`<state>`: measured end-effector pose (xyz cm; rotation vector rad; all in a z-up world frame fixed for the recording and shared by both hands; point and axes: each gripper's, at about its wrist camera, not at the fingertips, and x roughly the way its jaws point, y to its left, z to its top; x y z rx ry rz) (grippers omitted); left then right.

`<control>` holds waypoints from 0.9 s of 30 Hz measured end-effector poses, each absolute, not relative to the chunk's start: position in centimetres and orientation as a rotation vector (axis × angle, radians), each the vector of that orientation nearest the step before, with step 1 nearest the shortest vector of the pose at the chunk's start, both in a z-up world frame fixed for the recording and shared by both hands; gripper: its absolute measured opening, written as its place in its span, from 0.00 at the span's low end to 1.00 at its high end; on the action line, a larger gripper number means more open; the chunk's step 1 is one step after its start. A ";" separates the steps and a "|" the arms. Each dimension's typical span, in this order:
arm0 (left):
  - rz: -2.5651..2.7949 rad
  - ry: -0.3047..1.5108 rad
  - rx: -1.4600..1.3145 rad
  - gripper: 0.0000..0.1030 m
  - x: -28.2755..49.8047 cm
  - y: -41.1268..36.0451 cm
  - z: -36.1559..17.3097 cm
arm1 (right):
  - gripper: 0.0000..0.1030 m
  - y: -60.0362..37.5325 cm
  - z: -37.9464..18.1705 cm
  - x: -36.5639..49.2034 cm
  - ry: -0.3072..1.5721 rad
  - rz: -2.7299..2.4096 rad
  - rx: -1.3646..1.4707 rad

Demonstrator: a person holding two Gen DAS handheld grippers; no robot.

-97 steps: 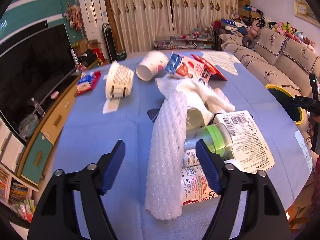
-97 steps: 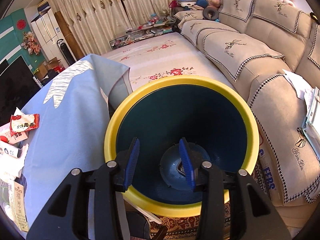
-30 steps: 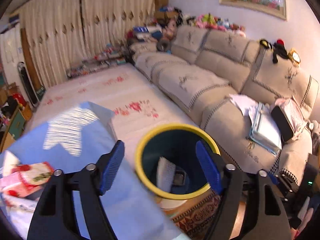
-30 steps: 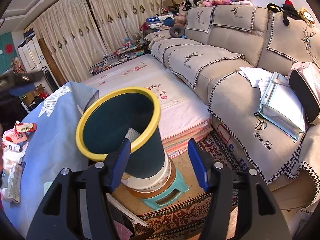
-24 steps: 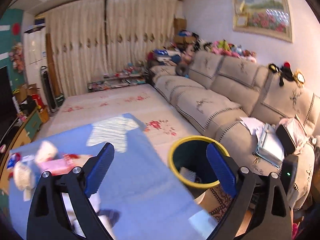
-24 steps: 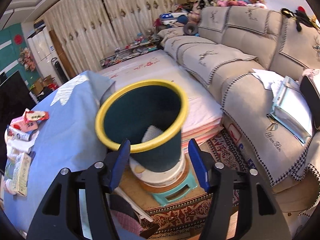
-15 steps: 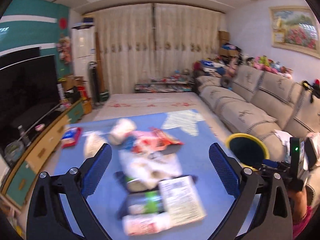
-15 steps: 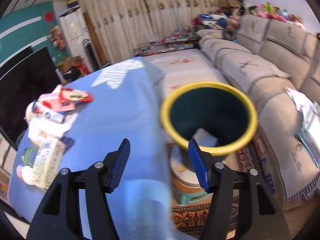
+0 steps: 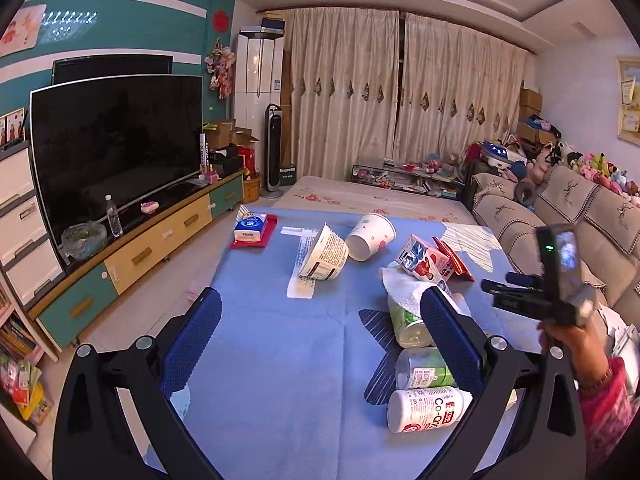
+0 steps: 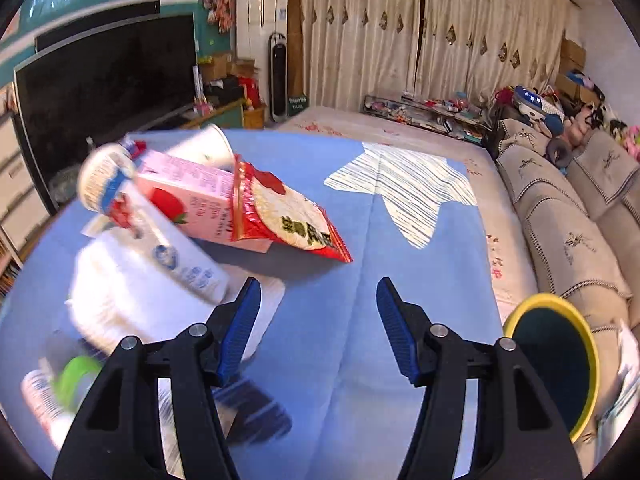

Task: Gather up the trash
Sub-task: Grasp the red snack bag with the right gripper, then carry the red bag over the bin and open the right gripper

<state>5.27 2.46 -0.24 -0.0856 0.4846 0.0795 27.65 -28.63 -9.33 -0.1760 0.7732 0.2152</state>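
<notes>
Bottles (image 9: 426,404), a milk carton (image 10: 188,200) and a red snack bag (image 10: 288,220) lie scattered across my blue table (image 9: 288,360). My yellow-rimmed bin (image 10: 554,360) stands beside its edge.

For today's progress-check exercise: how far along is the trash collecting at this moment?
Done: nothing these views can confirm; the yellow-rimmed bin shows only a dark interior. In hand: nothing; left gripper and right gripper are both open and empty. Left: the Co-Q10 bottle, paper cup, milk carton and red snack bag.
</notes>
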 end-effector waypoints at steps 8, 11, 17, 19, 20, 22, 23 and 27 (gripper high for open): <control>0.071 0.532 -0.102 0.95 7.3 2.6 -2.0 | 0.56 -26.6 -11.2 31.4 0.749 0.219 -0.284; 0.072 0.547 -0.101 0.95 8.0 2.3 -2.5 | 0.56 -26.7 -11.3 32.1 0.728 0.241 -0.265; 0.062 0.576 -0.102 0.95 9.0 1.7 -3.3 | 0.10 -26.4 -11.1 31.6 0.697 0.294 -0.268; 0.056 0.585 -0.100 0.95 9.4 1.4 -3.6 | 0.04 -26.7 -10.9 31.2 0.685 0.294 -0.260; 0.053 0.587 -0.097 0.95 9.6 1.2 -3.7 | 0.03 -26.9 -10.8 31.2 0.684 0.293 -0.251; 0.048 0.590 -0.087 0.95 9.8 0.9 -3.9 | 0.03 -27.5 -10.5 31.2 0.692 0.294 -0.219; 0.047 0.590 -0.083 0.95 9.8 0.7 -4.0 | 0.03 -27.9 -10.3 31.2 0.700 0.300 -0.191; 0.044 0.587 -0.075 0.95 9.7 0.5 -4.0 | 0.02 -29.4 -8.9 31.0 0.714 0.323 -0.084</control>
